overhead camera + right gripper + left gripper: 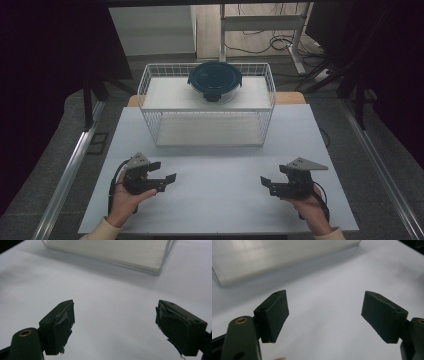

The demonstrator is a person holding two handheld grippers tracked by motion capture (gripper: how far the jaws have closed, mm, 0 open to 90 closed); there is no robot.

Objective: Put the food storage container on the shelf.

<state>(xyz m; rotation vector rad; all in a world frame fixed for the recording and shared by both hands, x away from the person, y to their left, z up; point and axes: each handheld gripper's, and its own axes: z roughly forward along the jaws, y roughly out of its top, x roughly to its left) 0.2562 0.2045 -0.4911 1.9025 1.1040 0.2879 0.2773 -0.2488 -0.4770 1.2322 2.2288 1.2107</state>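
Claws sit low near the front edge of the counter (pixel 220 170); the left claw (pixel 167 176) is by the front left corner and the right claw (pixel 265 184) by the front right corner; both stand wide open and hold nothing, with bare white counter between the pads. A round bowl (pixel 215 82) with a dark lid sits on the top shelf of a wire rack (pixel 150 90) at the back edge, near the middle; it lies ahead of both claws and higher up; neither hand looks clearly nearer. The bowl is round, so it has no long side; one lid clip (pixel 212 97) points toward the front edge.
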